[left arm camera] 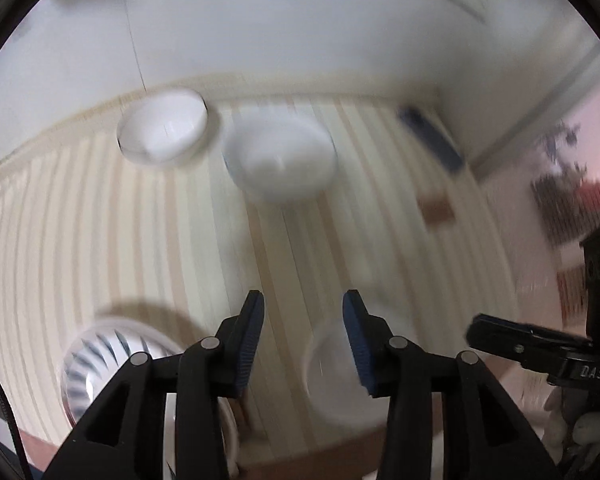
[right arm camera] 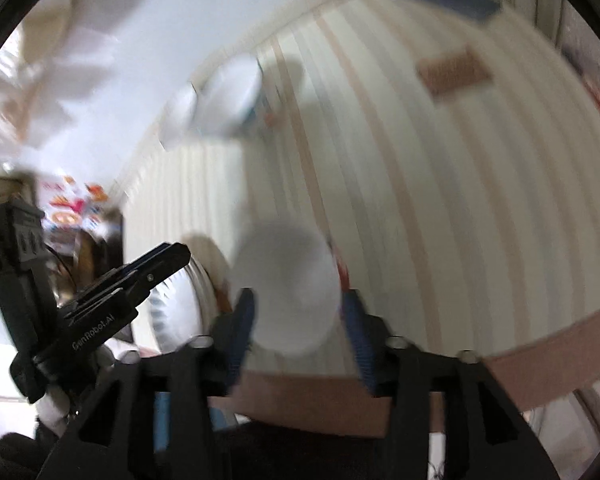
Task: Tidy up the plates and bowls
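Both views are motion-blurred. My left gripper (left arm camera: 303,312) is open and empty above the striped tablecloth (left arm camera: 160,240). Ahead of it at the far edge stand a white bowl (left arm camera: 164,128) and a wider white bowl (left arm camera: 280,160). A blue-striped plate (left arm camera: 100,360) lies under its left finger, and a small white bowl (left arm camera: 332,380) lies under its right finger. My right gripper (right arm camera: 298,300) is open with that small white bowl (right arm camera: 288,292) between its fingers, not visibly clamped. The striped plate (right arm camera: 176,308) lies to its left, next to the left gripper (right arm camera: 140,280).
A dark blue flat object (left arm camera: 432,136) lies at the far right corner by the wall. A brown patch (left arm camera: 436,208) is on the cloth near it. The table's front edge (right arm camera: 540,352) runs close under the right gripper. The right gripper (left arm camera: 532,344) shows at the right.
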The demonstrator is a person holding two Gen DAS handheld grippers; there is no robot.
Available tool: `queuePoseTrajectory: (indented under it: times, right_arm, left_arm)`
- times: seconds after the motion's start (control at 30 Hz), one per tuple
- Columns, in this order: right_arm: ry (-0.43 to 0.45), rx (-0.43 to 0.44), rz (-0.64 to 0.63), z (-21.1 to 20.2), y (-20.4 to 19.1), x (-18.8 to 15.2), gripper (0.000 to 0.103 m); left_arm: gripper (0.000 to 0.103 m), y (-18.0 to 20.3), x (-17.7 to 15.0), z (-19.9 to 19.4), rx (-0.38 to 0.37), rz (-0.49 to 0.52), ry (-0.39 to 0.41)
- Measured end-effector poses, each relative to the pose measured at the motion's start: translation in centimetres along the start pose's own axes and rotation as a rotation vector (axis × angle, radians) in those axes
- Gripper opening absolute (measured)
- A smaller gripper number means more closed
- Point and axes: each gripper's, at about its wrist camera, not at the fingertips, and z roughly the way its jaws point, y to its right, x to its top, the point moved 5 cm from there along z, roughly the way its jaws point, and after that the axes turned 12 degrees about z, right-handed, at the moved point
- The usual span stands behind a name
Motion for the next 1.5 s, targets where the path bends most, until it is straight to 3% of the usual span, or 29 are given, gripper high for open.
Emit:
queuePoseTrajectory:
  times: [0.2,0.33,0.47,0.6,0.63,0.7,1.5]
  right_arm:
    - [0.050,0.080,-0.020,3.0,-3.6,8.9,0.061]
    - [-0.003,0.147,0.037,8.2,-4.4,13.7,0.061]
    - [-0.051,0.203,0.080,12.4,-4.6,16.0,0.060]
    - [-0.083,0.189,0.084,15.1,-4.4,16.5,0.037]
    - [-0.082,0.186,0.079,15.5,-4.2,16.7,0.033]
    - [-0.072,0.180,0.073,15.9,-4.3,16.7,0.031]
    - [-0.019,0.158,0.000,14.2,-5.0,15.2,0.028]
  left_arm:
    - [0.039,-5.6,6.8,5.1,-0.002,-0.093,-0.022]
    - [0.039,-8.1,8.3,9.2,-0.053,-0.149,-0.076]
    - [0.036,-9.3,8.7,12.3,-0.091,-0.188,-0.120]
    - [0.032,-9.5,8.7,14.2,-0.138,-0.190,-0.115]
    - [0.025,-9.3,8.7,14.6,-0.145,-0.177,-0.113]
    - [0.024,-9.2,8.6,14.7,-0.133,-0.163,-0.107]
    - [0.024,-8.1,8.3,11.0,-0.057,-0.084,-0.037]
